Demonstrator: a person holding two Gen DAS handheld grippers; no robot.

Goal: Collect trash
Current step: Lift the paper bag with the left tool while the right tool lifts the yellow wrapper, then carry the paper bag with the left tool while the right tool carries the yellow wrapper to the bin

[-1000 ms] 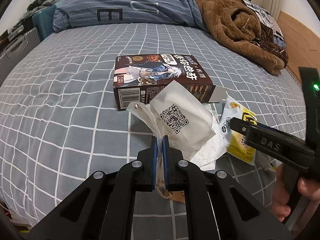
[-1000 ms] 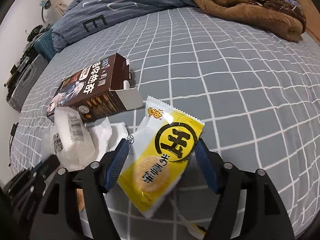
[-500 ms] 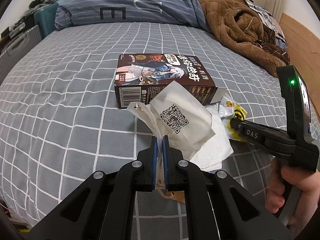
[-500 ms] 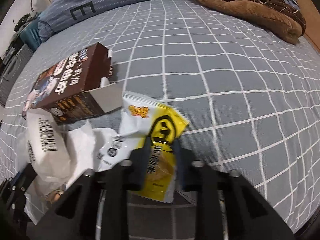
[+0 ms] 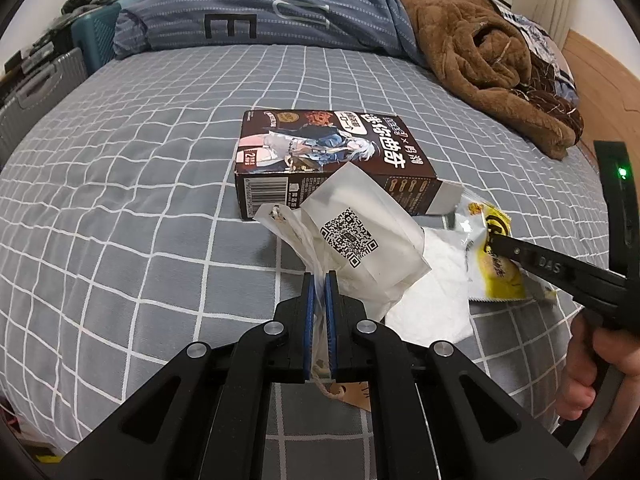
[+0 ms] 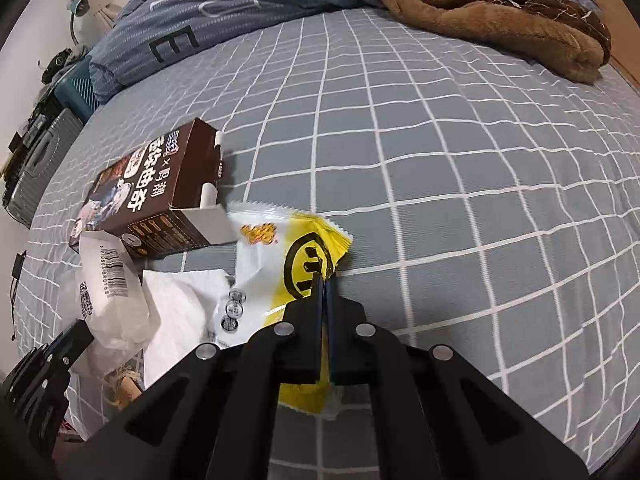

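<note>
Beside the brown box (image 5: 332,160) on the bed (image 5: 120,208), the left hand-held gripper (image 5: 319,280) pinches a white bag (image 5: 360,236) (QR-coded); the right hand-held gripper (image 6: 323,284) clamps a yellow wrapper (image 6: 308,256).

I count one brown box (image 5: 336,160), one white bag (image 5: 360,248), one tissue (image 5: 436,280) and one yellow wrapper (image 6: 304,256) on the bed. I see two grippers, left (image 5: 319,280) and right (image 6: 323,280), one brown blanket (image 5: 480,52), one blue duvet (image 5: 272,12) and one hand (image 5: 592,376).
</note>
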